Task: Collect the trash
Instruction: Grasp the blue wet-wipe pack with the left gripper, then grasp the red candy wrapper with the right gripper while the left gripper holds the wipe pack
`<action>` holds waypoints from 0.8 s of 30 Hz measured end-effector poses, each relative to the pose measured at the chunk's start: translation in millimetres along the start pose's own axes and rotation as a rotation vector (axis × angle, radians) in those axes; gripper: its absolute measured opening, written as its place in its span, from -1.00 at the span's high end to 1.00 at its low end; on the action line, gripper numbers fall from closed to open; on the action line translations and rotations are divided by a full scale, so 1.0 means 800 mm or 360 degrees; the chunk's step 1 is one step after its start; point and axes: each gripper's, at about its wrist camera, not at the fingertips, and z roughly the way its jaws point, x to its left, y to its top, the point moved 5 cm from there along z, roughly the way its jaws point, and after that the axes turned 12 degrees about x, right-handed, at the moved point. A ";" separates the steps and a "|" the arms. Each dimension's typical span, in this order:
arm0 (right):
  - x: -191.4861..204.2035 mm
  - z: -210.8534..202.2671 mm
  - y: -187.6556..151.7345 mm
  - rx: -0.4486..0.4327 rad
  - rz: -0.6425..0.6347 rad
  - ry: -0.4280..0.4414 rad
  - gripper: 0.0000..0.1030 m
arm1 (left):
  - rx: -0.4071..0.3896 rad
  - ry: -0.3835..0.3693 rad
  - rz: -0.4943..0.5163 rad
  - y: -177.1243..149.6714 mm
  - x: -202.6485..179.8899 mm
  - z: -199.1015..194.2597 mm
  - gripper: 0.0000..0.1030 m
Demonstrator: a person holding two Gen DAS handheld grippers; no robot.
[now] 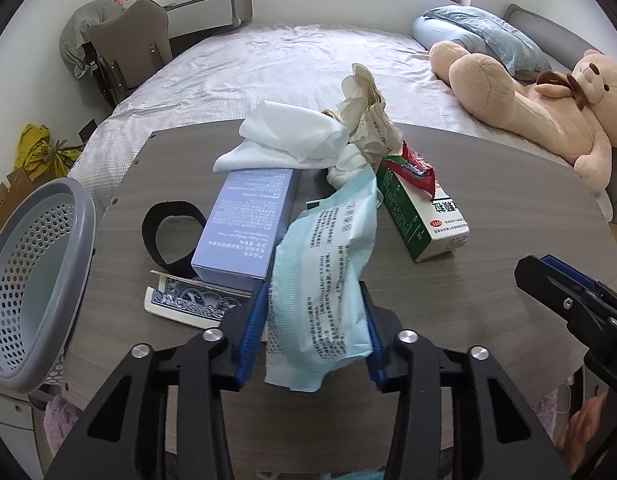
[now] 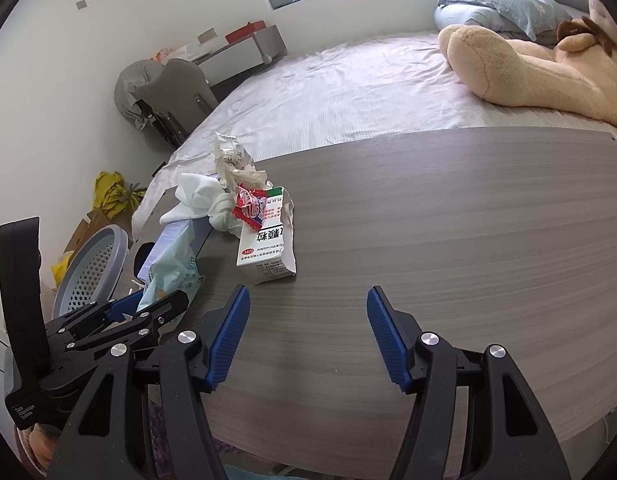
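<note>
- Left gripper (image 1: 314, 312) pinches a pale blue crumpled wrapper (image 1: 328, 260) between its blue pads, holding it over the near part of the grey table (image 1: 488, 208).
- Right gripper (image 2: 308, 332) has its fingers spread wide with nothing between them, poised above bare tabletop to the right of the wrapper.
- Beyond the wrapper lie a lavender box (image 1: 248, 220), white tissue (image 1: 288, 140), crumpled paper (image 1: 364, 116), a red candy wrapper (image 1: 416, 172) on a green-and-white carton (image 1: 424, 220), a black band (image 1: 170, 236) and a playing card (image 1: 188, 304).
- Grey perforated basket (image 1: 36, 280) stands off the table's left edge.
- Judged step: carrying one piece; the next move calls for swinging left over the basket, then letting go.
</note>
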 end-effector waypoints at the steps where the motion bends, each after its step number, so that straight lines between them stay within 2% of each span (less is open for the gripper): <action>1: 0.000 0.000 0.000 0.0000 -0.0001 0.0000 -0.16 | -0.0004 -0.0004 0.0000 -0.001 0.000 -0.002 0.25; 12: 0.010 0.002 0.003 -0.0009 -0.0029 -0.0010 -0.16 | -0.0134 0.0018 -0.0004 -0.012 0.009 -0.047 0.26; 21: 0.037 0.019 0.040 -0.0057 -0.0124 -0.0011 -0.15 | -0.0266 0.0059 -0.0065 -0.004 0.030 -0.083 0.26; 24: 0.049 0.031 0.050 -0.0053 -0.0183 -0.0030 -0.06 | -0.0278 0.0071 -0.0085 -0.002 0.038 -0.085 0.26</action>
